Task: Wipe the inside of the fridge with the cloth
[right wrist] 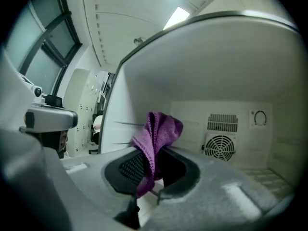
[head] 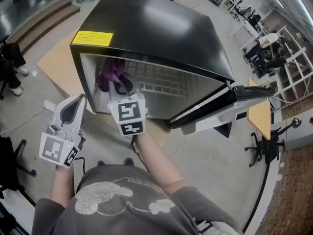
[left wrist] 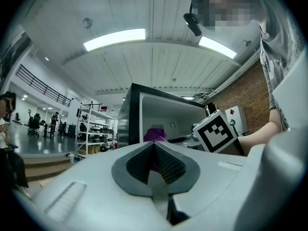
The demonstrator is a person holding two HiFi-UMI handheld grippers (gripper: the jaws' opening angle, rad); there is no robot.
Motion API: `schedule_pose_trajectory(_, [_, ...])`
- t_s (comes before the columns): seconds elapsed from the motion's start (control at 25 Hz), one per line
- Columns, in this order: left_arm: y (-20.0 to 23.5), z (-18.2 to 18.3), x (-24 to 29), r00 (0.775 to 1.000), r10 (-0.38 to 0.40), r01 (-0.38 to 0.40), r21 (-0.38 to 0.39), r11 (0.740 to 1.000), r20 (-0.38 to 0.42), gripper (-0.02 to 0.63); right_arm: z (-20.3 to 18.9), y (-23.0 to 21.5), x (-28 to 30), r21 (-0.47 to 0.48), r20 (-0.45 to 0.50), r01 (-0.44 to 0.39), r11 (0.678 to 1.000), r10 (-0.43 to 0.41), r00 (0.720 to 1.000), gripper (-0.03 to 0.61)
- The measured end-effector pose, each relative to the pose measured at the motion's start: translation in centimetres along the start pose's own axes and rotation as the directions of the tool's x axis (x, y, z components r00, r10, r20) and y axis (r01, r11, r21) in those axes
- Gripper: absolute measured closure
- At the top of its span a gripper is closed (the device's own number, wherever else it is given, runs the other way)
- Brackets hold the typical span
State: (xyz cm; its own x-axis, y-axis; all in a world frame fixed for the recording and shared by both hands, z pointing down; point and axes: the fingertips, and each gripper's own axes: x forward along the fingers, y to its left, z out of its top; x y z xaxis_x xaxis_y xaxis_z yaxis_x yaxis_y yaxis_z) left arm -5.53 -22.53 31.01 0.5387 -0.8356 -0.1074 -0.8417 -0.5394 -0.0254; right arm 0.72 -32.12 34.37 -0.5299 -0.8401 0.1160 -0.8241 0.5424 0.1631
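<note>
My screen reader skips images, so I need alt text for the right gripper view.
The right tool grips a purple cloth between its jaws, inside the open white fridge. A round fan grille sits on the back wall.

The fridge point(head: 161, 28) stands on the floor point(head: 210, 165), its door point(head: 230, 109) open to the right. The cloth point(head: 110, 72) is at the left of the opening, between the jaws of the right hand-held gripper point(head: 121, 85). The left hand-held gripper point(head: 73, 104) is outside, before the fridge, left of the right one.
</note>
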Motion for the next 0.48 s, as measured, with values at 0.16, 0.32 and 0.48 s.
schedule_pose_trajectory(0.16, [-0.3, -0.1, 0.3, 1.000, -0.003, 0.003, -0.002, 1.000, -0.002, 0.597, -1.0, -3.3, -1.3, 0.011, -0.026, 0.095, 0.995, -0.095, 0.995, 0.538])
schedule_pose_trajectory(0.32, [-1.2, 0.0, 1.0, 1.000, -0.028, 0.028, 0.001, 1.000, -0.003, 0.597, -1.9, -7.3, -3.5, 0.008, -0.046, 0.210, 0.978, -0.210, 0.977, 0.538])
schedule_pose_trajectory(0.48, [-2.3, -0.2, 2.2, 0.998, -0.061, 0.061, -0.001, 0.998, -0.003, 0.597, -3.3, -11.3, -6.1, 0.007, -0.068, 0.320, 0.947, -0.319, 0.945, 0.538])
